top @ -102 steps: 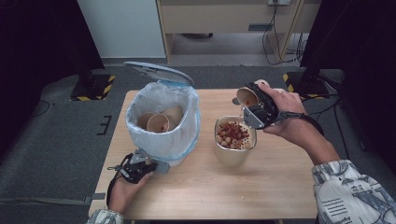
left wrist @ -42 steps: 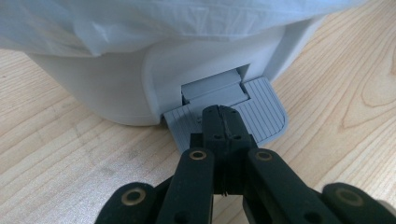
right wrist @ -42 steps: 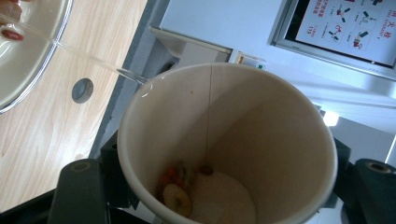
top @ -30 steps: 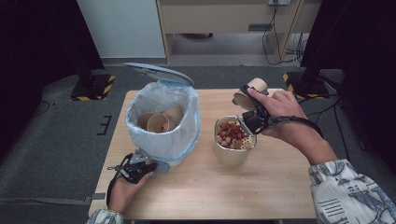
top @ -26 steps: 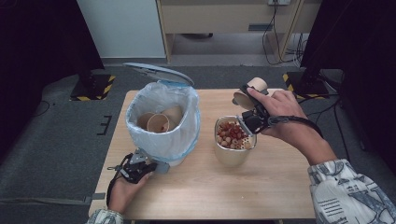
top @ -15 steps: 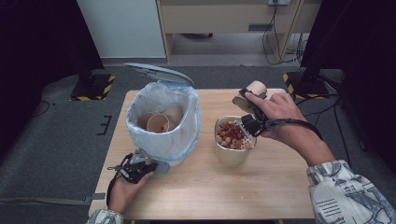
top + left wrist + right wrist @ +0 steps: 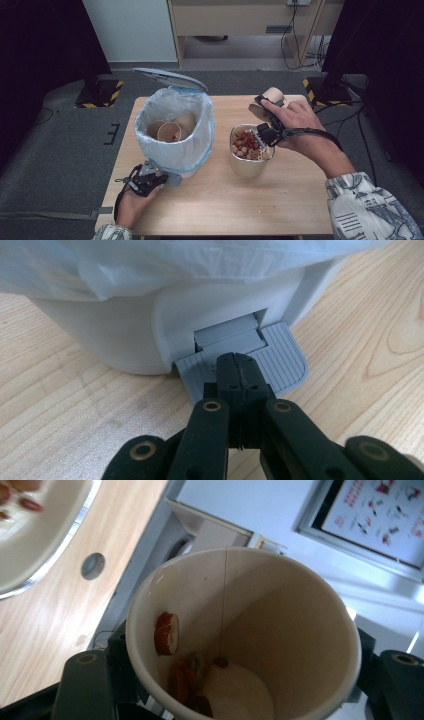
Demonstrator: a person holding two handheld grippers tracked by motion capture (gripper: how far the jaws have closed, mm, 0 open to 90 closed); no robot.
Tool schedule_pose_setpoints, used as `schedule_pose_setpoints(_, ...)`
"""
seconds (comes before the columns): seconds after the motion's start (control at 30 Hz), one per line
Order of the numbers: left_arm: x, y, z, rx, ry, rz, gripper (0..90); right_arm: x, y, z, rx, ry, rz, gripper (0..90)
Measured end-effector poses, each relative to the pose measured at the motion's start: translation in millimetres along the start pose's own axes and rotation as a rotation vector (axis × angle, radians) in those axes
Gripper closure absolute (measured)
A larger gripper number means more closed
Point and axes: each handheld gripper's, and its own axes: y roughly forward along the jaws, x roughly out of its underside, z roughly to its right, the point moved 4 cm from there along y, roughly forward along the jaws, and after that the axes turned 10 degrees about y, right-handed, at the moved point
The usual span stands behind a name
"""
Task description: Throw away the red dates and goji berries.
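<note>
The paper cup (image 7: 240, 635) sits clamped between the jaws of the right gripper (image 7: 267, 117), held in the air tipped on its side just behind and above the metal bowl (image 7: 247, 165), near the table's far right edge. In the right gripper view a slice of red fruit (image 7: 166, 633) sticks to the cup's inner wall, and a few red scraps lie at its white bottom. The bowl holds a heap of round tan pieces mixed with red bits (image 7: 245, 145).

To its left stands a small white pedal bin (image 7: 175, 132), lined with a pale blue plastic bag, its lid (image 7: 167, 78) raised. Inside it lie two used paper cups (image 7: 170, 131). The left gripper (image 7: 145, 181), its jaws closed together with nothing between them, presses its tips down on the bin's grey ribbed pedal (image 7: 280, 357) at the near side of the wooden table (image 7: 210, 210).

A poster with small pictures and red lettering (image 7: 380, 510) shows in the right gripper view, too blurred to read.

Compared with a few seconds ago, the cup has turned: its mouth then faced up beside the bowl, and now its base points up and away. The left gripper has stayed on the pedal.
</note>
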Motion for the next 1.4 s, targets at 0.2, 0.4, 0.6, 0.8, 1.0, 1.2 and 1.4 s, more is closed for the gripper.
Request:
schedule_pose_setpoints(0.2,0.1,0.0,-0.1,0.001,0.000,0.001,90.0,-5.8,1.4,-4.5,-0.017,0.002,0.021,29.5)
schedule_pose_setpoints(0.4,0.1,0.0,-0.2,0.003,-0.001,0.001,90.0,-14.9,6.3,-18.9,-0.074,-0.102,0.021,29.5)
schedule_pose_setpoints(0.6,0.2,0.0,-0.2,0.002,-0.001,0.002,90.0,-13.0,9.4,-14.2,-0.049,-0.010,0.033,29.5)
schedule_pose_setpoints(0.8,0.4,-0.1,-0.5,0.004,-0.003,0.002,90.0,-9.2,8.2,-10.3,-0.056,0.056,0.043,29.5)
schedule_pose_setpoints(1.0,1.1,-0.2,-1.5,0.013,-0.010,0.009,90.0,-5.7,10.7,-12.3,-0.078,0.151,0.056,29.3)
schedule_pose_setpoints(1.2,1.6,-0.3,-2.2,0.020,-0.011,0.013,90.0,-5.6,17.0,-14.8,-0.087,0.166,0.065,29.2)
schedule_pose_setpoints(1.4,1.5,-0.4,-1.9,0.018,-0.011,0.012,90.0,-2.7,19.1,-13.6,-0.089,0.228,0.077,29.2)
